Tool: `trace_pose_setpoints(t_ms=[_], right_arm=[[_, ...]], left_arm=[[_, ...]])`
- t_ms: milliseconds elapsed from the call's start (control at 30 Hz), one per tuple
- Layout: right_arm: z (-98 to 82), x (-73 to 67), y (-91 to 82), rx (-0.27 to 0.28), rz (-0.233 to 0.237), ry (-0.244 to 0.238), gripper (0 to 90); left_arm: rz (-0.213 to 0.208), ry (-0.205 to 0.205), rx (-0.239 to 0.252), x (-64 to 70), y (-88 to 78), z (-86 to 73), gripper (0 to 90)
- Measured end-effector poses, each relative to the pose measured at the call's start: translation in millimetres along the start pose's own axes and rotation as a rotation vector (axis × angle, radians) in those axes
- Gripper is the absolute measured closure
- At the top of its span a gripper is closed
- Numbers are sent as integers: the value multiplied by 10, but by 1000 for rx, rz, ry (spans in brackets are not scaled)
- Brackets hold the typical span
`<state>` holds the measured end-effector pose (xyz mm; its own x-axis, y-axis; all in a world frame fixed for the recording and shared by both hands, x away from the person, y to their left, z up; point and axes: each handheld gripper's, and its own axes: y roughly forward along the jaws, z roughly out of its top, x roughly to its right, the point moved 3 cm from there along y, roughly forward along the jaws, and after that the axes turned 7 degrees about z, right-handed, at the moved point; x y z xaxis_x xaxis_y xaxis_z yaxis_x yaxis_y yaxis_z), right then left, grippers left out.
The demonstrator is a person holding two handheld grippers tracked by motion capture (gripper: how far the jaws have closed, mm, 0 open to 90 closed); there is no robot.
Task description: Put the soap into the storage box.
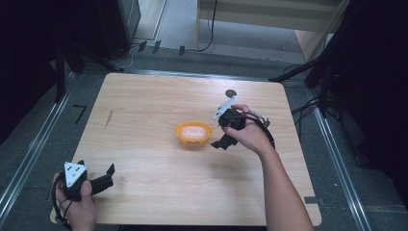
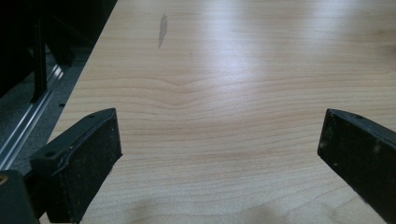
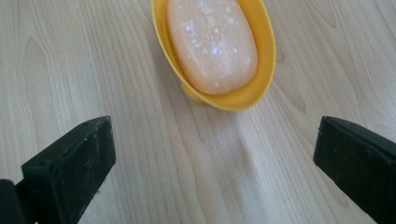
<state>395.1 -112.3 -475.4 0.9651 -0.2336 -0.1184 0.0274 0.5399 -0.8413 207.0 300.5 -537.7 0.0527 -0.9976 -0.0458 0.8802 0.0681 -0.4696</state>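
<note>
A yellow oval dish (image 1: 179,131) stands near the middle of the wooden table (image 1: 144,106) with a pale peach bar of soap (image 1: 194,132) lying in it. My right gripper (image 1: 219,134) is just to the right of the dish, its jaws pointing toward it. In the right gripper view the dish (image 3: 243,98) and the soap (image 3: 212,44) lie a short way ahead of my right gripper (image 3: 212,154), which stands wide open over bare wood. My left gripper (image 1: 107,175) rests at the near left corner. In its own view my left gripper (image 2: 219,154) is wide open with nothing between the jaws.
A small dark round mark (image 1: 231,93) sits on the table behind the right hand. A thin dark streak (image 2: 162,29) marks the wood at the far left. Metal floor rails (image 1: 29,154) run along both sides of the table, with dark stands and cables beyond.
</note>
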Motion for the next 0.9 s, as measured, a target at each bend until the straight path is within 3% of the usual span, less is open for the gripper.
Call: trace_pose_setpoints(t_ms=[167,600,900], right_arm=[[-92,-24,-31,4,-24,47,0],[-377,-87,-68,28,-32,120,0],[-542,-147,-114,58,-37,145,0]], left_arm=[[0,0,0,0,0,0,0],[-1,7,-1,4,0,0,0],[3,12,-1,7,1,0,0]])
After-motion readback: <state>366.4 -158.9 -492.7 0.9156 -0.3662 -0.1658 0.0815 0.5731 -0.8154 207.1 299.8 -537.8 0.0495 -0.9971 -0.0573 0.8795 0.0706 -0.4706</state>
